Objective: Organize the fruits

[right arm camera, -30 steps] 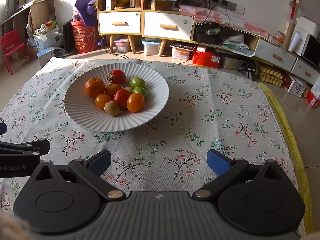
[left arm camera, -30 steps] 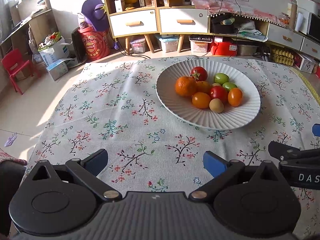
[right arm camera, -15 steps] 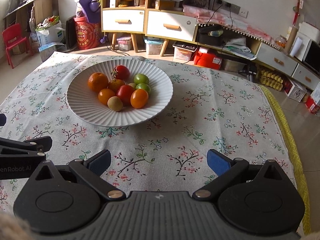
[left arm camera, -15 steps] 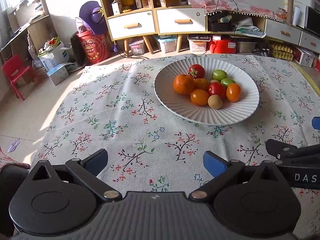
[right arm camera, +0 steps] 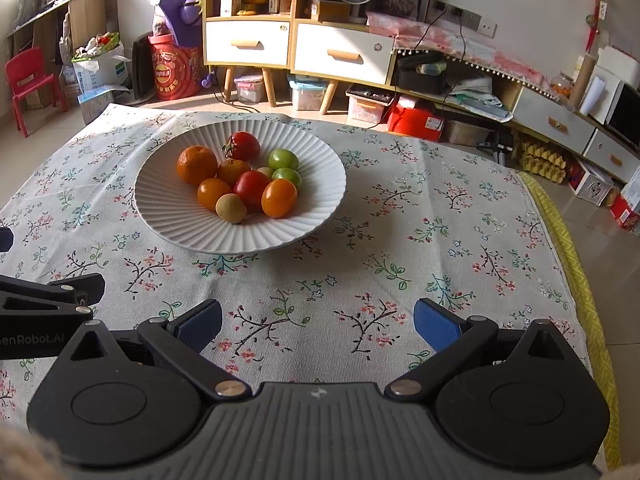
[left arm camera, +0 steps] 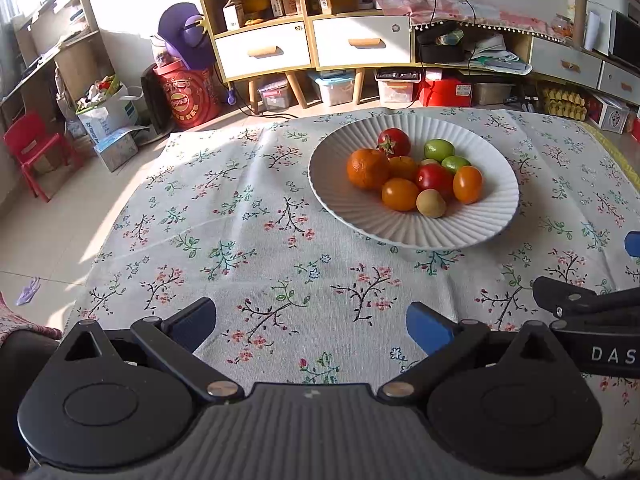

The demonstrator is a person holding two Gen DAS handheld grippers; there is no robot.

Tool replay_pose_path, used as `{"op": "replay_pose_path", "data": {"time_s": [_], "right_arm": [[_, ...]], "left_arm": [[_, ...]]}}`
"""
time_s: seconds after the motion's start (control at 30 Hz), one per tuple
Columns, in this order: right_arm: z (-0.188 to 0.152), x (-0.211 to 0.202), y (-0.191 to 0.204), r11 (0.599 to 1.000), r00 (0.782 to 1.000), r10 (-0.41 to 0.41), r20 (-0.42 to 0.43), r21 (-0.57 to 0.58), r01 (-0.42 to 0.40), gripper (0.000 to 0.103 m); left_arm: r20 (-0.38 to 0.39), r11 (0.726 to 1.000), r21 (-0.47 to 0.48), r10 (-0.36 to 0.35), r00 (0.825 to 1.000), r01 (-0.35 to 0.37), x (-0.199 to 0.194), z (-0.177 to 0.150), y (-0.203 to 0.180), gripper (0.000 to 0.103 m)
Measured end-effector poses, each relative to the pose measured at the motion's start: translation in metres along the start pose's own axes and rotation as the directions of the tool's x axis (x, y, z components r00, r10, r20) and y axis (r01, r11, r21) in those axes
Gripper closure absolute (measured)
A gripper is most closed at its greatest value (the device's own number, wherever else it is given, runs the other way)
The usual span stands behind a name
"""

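Observation:
A white ribbed plate (left arm camera: 344,196) (right arm camera: 160,208) sits on the flowered tablecloth and holds several fruits: an orange (left arm camera: 367,168) (right arm camera: 196,164), red tomatoes (left arm camera: 394,142) (right arm camera: 243,146), green fruits (left arm camera: 439,149) (right arm camera: 283,159), orange tomatoes (left arm camera: 467,184) (right arm camera: 279,198) and a small tan fruit (left arm camera: 431,203) (right arm camera: 231,208). My left gripper (left arm camera: 311,322) is open and empty above the cloth, short of the plate. My right gripper (right arm camera: 317,322) is open and empty too, with the plate ahead to its left. Each gripper's side shows at the edge of the other's view.
The tablecloth (left arm camera: 224,240) covers a low table; its yellow border (right arm camera: 576,280) runs along the right edge. Beyond stand a drawer cabinet (left arm camera: 312,46), a red drum (left arm camera: 188,96), storage boxes, and a red child's chair (left arm camera: 32,148) at far left.
Both grippers have risen and tilted a little, so the plate sits lower in both views and more of the room shows. Both stay open. The fruits have not moved.

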State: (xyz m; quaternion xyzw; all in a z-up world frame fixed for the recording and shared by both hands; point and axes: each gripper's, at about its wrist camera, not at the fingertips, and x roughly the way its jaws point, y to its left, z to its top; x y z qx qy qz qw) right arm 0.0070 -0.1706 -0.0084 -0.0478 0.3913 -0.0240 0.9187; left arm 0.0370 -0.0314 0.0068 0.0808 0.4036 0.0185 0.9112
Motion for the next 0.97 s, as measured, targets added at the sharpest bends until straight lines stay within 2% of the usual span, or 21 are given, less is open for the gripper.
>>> {"op": "replay_pose_path", "data": {"time_s": [0.97], "right_arm": [[-0.0017,0.0007,0.0014,1.000,1.000,0.000,-0.003,-0.004,0.000,0.001]], "left_arm": [[-0.004,1.000,0.001,-0.001,1.000,0.001,0.0002,-0.0007,-0.0006,0.009]]}}
